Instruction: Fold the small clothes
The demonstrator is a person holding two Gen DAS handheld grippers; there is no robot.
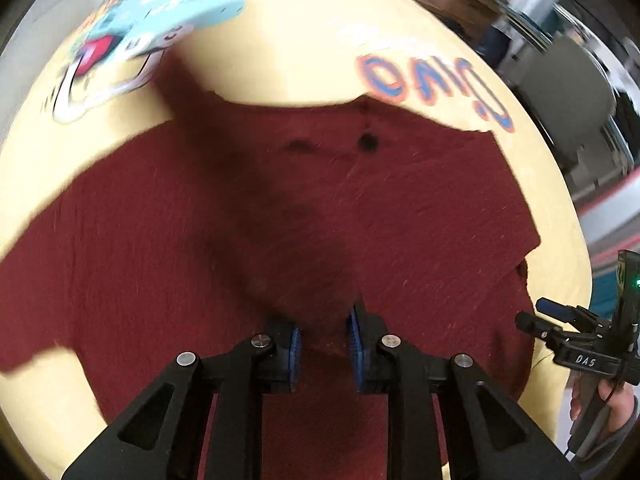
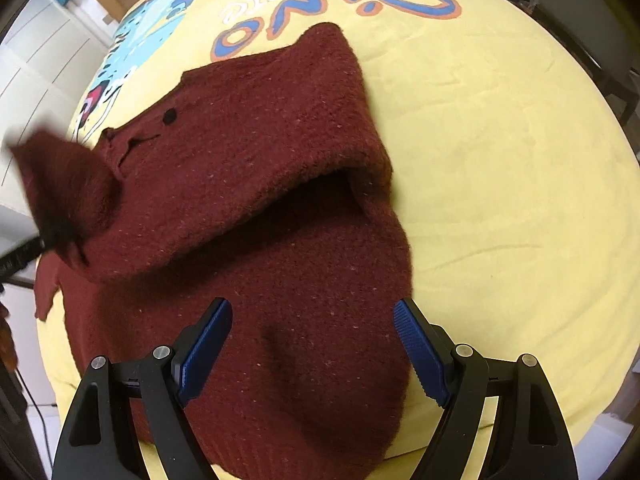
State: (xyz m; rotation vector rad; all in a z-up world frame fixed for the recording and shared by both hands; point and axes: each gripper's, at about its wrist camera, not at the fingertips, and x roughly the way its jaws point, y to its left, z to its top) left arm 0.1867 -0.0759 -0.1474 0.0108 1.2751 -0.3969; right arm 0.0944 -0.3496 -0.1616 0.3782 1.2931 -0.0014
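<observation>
Sweater point(image 2: 256, 208), maroon knit, lies on the yellow Dino-print cloth point(image 2: 500, 160); the left hand-held gripper point(image 1: 323, 346) is clamped on its sleeve point(image 2: 64, 184), lifted at nine o'clock. Right hand-held gripper point(image 2: 312, 350) hovers, pads apart. Next, judging: carry the sleeve across the body.

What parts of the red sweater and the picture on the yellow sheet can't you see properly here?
- Left wrist view: the dinosaur drawing on the yellow sheet is smeared by motion blur.
- Left wrist view: the lifted fold of the red sweater in the left gripper covers the sweater's middle.
- Right wrist view: the lifted sleeve is blurred, and the left gripper is mostly cut off by the left edge.
- Right wrist view: the sweater's hem is hidden behind the right gripper.
</observation>
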